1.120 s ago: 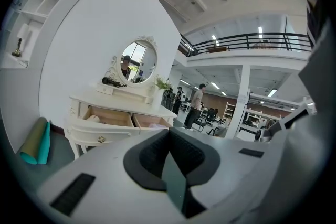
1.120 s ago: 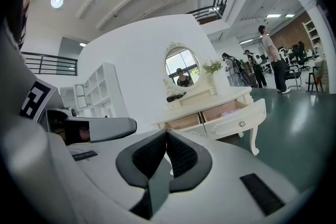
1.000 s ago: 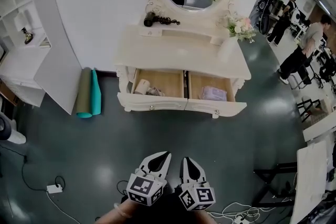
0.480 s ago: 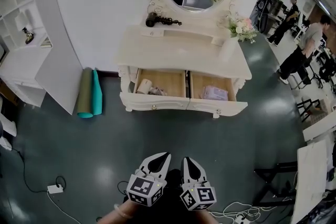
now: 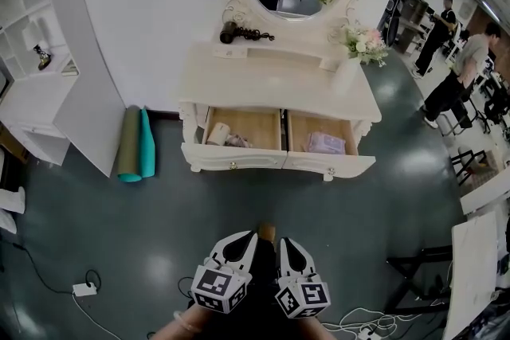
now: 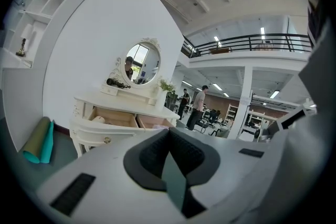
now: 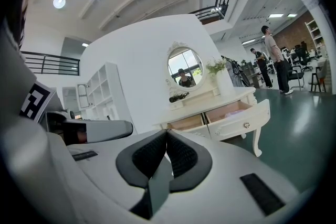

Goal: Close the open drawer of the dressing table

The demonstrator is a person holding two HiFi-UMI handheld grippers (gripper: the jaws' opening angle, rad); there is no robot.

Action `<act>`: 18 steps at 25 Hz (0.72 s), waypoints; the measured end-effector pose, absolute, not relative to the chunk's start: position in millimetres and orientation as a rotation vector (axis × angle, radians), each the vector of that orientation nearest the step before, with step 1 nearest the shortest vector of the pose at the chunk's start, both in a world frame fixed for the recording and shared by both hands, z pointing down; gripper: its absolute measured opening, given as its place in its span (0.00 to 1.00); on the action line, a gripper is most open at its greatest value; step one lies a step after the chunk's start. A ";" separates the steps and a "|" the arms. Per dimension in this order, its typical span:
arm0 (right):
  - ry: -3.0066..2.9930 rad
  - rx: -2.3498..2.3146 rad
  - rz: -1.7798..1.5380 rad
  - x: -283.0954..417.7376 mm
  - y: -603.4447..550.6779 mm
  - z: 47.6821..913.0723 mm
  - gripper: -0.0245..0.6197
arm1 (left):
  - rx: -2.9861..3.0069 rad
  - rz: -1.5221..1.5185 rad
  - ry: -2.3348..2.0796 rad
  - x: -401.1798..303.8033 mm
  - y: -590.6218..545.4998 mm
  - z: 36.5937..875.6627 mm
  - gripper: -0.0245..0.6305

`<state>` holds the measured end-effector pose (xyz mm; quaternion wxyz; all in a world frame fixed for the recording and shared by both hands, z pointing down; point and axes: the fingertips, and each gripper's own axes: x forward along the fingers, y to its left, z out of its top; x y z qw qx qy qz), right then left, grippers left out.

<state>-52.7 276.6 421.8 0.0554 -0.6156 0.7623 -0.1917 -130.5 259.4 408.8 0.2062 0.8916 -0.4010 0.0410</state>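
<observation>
The white dressing table point(image 5: 271, 80) stands against the wall ahead, both of its drawers pulled out. Small items lie in the left drawer point(image 5: 239, 127), and a pale folded thing lies in the right drawer point(image 5: 323, 141). My left gripper point(image 5: 252, 236) and right gripper point(image 5: 282, 242) hang side by side low in the head view, well short of the table, both shut and holding nothing. The left gripper view shows the table point(image 6: 121, 105) far off at the left. In the right gripper view the table point(image 7: 220, 107) is at the middle right.
Rolled green and teal mats point(image 5: 134, 143) lean left of the table beside a white shelf unit point(image 5: 32, 52). A power strip and cable point(image 5: 82, 285) lie on the floor at lower left. A black stand point(image 5: 414, 275) and people point(image 5: 470, 68) are at the right.
The table has stayed almost in place in the head view. A shoe tip has come into sight just ahead of the grippers. Both grippers remain shut and side by side.
</observation>
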 end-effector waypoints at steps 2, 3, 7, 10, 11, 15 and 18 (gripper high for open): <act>2.307 -1.870 -0.584 -49.7 271.9 423.2 0.04 | 2.486 0.118 -1.123 -129.2 255.8 410.1 0.08; 2.304 -1.871 -0.584 -48.0 269.3 424.2 0.04 | 2.485 0.121 -1.126 -128.6 253.2 411.3 0.08; 2.297 -1.881 -0.582 -38.0 255.7 427.4 0.04 | 2.484 0.126 -1.135 -122.2 239.7 414.5 0.08; 2.284 -1.888 -0.593 -28.1 243.1 428.5 0.04 | 2.482 0.129 -1.133 -114.5 227.6 414.9 0.08; 2.282 -1.889 -0.596 -25.2 238.3 428.8 0.04 | 2.482 0.130 -1.133 -111.7 222.7 415.1 0.08; 2.288 -1.890 -0.605 -15.6 217.0 432.4 0.04 | 2.477 0.141 -1.126 -99.7 203.2 418.7 0.08; 2.291 -1.888 -0.606 -6.9 196.2 433.9 0.04 | 2.474 0.152 -1.124 -91.6 185.6 422.0 0.08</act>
